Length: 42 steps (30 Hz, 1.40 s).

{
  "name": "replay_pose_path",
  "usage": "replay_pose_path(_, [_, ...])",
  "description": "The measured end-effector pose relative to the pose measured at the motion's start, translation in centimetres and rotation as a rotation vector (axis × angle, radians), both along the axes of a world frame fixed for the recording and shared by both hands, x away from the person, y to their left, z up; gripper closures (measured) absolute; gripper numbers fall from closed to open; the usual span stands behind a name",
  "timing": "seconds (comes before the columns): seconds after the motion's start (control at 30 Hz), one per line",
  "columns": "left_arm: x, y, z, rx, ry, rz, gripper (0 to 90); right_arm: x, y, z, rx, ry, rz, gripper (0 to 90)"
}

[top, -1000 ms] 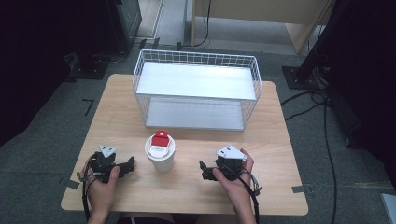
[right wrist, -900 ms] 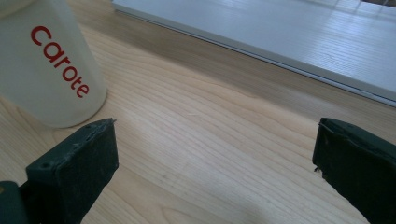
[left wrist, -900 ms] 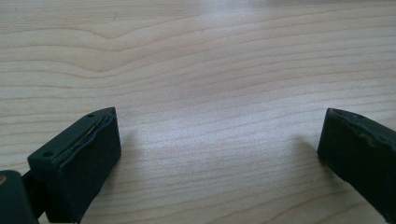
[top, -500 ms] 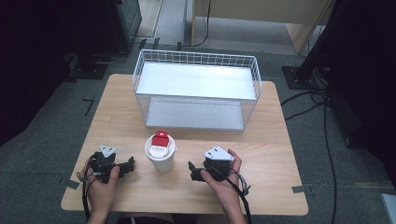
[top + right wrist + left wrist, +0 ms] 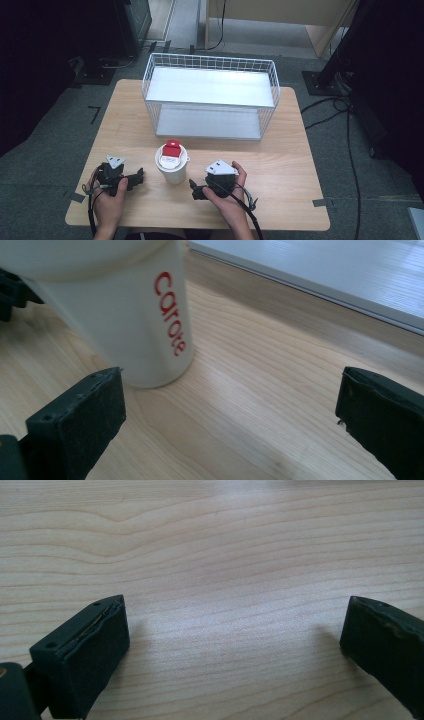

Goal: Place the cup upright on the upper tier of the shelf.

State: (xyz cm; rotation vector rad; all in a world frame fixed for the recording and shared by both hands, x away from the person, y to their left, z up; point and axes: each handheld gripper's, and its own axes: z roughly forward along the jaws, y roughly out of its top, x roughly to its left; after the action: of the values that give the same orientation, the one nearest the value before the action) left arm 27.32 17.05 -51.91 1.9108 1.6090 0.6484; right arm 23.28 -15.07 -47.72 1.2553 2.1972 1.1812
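The right tool (image 5: 196, 190), jaws wide apart, rests on the worktop (image 5: 280, 165) with the cup (image 5: 171, 165) just ahead of its left jaw. The left tool (image 5: 137, 177), also apart, lies at the cup's other side.

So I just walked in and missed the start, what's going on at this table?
A person sits at a wooden table with a gripper in each hand. The right gripper is close to a white cup with a red-topped lid, jaws open, not touching it. The left gripper rests on the cup's other side, also open and holding nothing. A wire basket stands behind.
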Motion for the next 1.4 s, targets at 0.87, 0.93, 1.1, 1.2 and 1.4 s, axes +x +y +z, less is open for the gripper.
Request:
replay_pose_path(0.87, [0.0, 0.0, 0.0, 0.001, 0.002, 0.001, 0.0, 0.6, 6.1, -0.1, 0.107, -0.071, 0.066, 0.4])
replay_pose_path(0.93, [0.0, 0.0, 0.0, 0.001, 0.002, 0.000, 0.0, 0.7, 6.4, -0.1, 0.115, -0.075, 0.062, 2.9])
replay_pose_path(1.1, [0.0, 0.0, 0.0, 0.001, 0.002, 0.001, 0.0, 0.8, 7.0, -0.2, 0.125, -0.086, 0.050, 4.7])
replay_pose_path(1.2, [0.0, 0.0, 0.0, 0.001, 0.002, 0.001, 0.0, 0.9, 7.4, -0.2, 0.134, -0.088, 0.024, 4.7])
replay_pose_path(1.4, [0.0, 0.0, 0.0, 0.001, 0.002, 0.000, 0.0, 1.0, 7.8, -0.3, 0.147, -0.104, -0.006, 4.7])
